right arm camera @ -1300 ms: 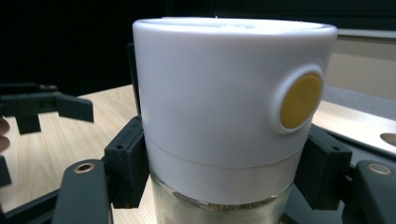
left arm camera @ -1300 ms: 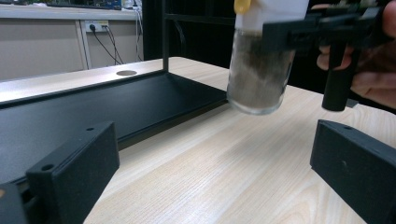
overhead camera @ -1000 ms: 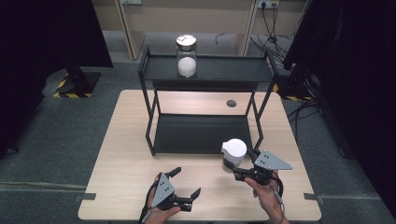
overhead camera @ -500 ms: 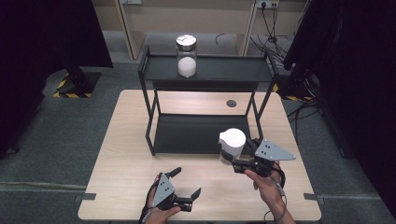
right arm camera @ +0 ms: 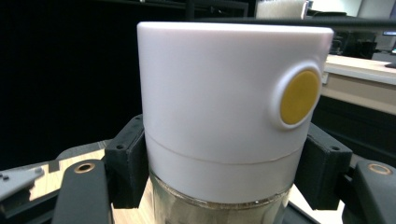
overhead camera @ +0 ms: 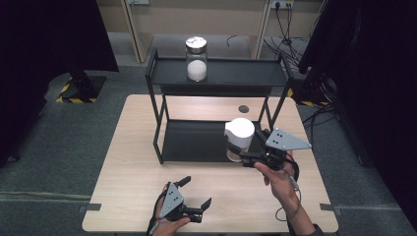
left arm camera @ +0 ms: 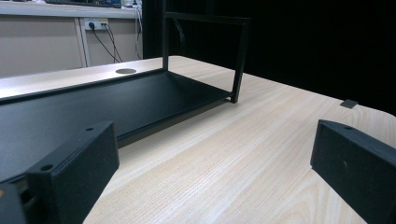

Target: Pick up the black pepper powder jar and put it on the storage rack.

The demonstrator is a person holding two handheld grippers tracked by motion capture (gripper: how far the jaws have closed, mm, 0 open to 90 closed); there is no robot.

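While the right gripper (overhead camera: 248,160) clamps its jaws on the glass jar with the tall white lid (overhead camera: 239,138), it holds the jar above the table beside the black metal two-level shelf (overhead camera: 216,73).
The grip sits under the lid, probably to keep the jar upright; the left gripper (overhead camera: 196,194) rests wide open and empty on the light wooden table (overhead camera: 128,172). A second glass jar with white powder (overhead camera: 196,59) stands on the top level.

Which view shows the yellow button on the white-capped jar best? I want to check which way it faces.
The right gripper view: the yellow button sits large and sharp on the white cap, with the right tongs clamped on the white-capped jar. The high view gives the jar from above, button unseen. The left gripper view faces the black shelf.
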